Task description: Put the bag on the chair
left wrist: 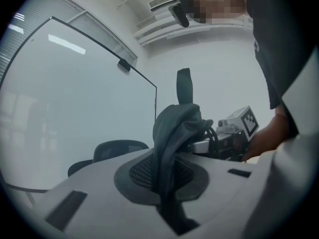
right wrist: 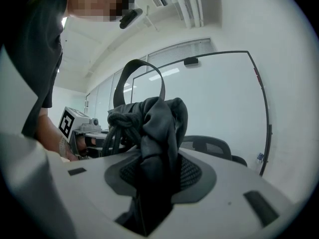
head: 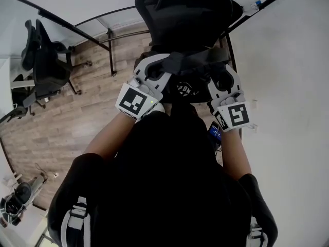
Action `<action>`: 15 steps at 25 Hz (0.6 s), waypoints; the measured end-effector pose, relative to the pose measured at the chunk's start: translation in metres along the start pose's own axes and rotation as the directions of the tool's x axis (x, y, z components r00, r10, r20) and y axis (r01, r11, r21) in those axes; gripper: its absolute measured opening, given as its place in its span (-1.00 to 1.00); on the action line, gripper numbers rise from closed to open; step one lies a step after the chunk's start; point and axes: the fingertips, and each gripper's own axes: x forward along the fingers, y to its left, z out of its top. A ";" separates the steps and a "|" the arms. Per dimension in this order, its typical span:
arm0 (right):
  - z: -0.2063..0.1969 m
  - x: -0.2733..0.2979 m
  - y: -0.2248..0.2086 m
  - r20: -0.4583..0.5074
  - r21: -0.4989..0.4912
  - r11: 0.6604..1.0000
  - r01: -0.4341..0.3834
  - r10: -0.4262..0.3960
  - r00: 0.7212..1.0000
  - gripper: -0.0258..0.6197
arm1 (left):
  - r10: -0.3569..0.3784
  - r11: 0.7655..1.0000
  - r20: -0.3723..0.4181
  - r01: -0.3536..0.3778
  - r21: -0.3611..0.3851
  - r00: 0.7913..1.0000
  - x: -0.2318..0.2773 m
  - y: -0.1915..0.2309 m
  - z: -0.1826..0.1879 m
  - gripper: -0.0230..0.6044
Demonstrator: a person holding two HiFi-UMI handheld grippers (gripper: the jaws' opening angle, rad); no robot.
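- The left gripper (head: 163, 68) sits just left of the frame's centre in the head view. Its jaws are clamped nearly together on a thin fold of the bag (head: 186, 66). In its own view the dark fabric rises straight out from between them.
- The right gripper (head: 220, 71), just right of centre, is also clenched on the bag, with its jaws set wider. They hold a thicker bunch of fabric and the dark cords (right wrist: 117, 128) knotted beside it. A strap (right wrist: 142, 66) loops up above that bunch.
- The bag is slung between the two grippers at upper centre of the head view, carried in front of the person's body.
- The chair (head: 190, 9) fills the top centre of that view, directly beyond the bag and close to it. Its dark back faces the camera.
- The bag covers the seat from view, so I cannot tell whether its underside touches the seat or hangs just above.
- My reading: picking up and carrying are done, and the bag is at the chair. What is left is lowering it onto the seat, opening both grips and drawing back.
- A second chair (head: 46, 66) stands at the left edge, well apart, and plays no part here.
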 end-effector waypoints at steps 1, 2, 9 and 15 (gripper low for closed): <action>-0.002 0.004 -0.007 -0.003 0.002 1.000 -0.008 0.008 1.000 -0.48 | 0.004 1.000 -0.006 -0.004 0.003 1.000 0.007 0.003 -0.002 -0.84; -0.005 0.008 -0.014 -0.007 0.005 1.000 -0.015 0.015 1.000 -0.48 | 0.009 1.000 -0.014 -0.009 0.009 1.000 0.014 0.007 -0.005 -0.84; -0.029 0.036 -0.052 -0.057 0.015 0.998 -0.062 0.062 0.996 -0.48 | 0.044 0.999 -0.068 -0.045 -0.016 0.997 0.052 0.027 -0.032 -0.84; -0.059 0.060 -0.083 -0.091 0.044 0.995 -0.087 0.090 0.992 -0.48 | 0.073 0.997 -0.108 -0.077 -0.030 0.991 0.085 0.044 -0.061 -0.84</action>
